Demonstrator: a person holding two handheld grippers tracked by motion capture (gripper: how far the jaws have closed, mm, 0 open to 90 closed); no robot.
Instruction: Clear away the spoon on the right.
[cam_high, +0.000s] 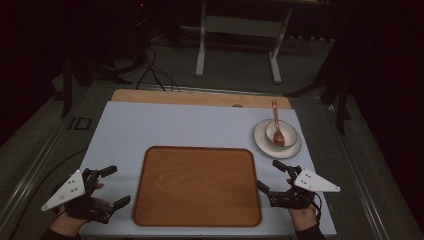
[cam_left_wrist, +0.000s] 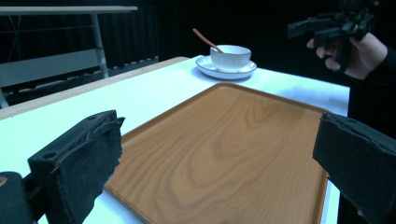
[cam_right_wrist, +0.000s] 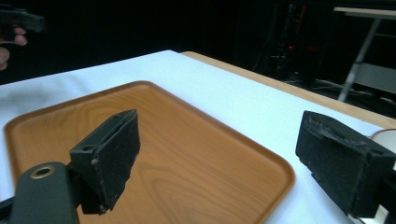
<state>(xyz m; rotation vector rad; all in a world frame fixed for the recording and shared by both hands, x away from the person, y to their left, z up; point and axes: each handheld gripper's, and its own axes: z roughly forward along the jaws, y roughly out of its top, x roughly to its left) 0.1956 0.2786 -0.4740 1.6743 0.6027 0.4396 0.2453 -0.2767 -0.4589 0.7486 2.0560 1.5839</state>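
Flanking the wooden tray (cam_high: 197, 186) on the tabletop (cam_high: 175, 125), the left tongs (cam_high: 111, 187) and right tongs (cam_high: 270, 176) both gape wide, holding nothing, each just beside a tray edge.

High view dim overall, room beyond the bench (cam_high: 150, 125) nearly black; slightly soft, low resolution. Both gripper views brighter: white bench top well lit, background dark. Wooden tray (cam_left_wrist: 243, 140) shows a mild sheen, no hard glare. Near black pads (cam_right_wrist: 109, 154) slightly out of focus. Shadows faint and diffuse.
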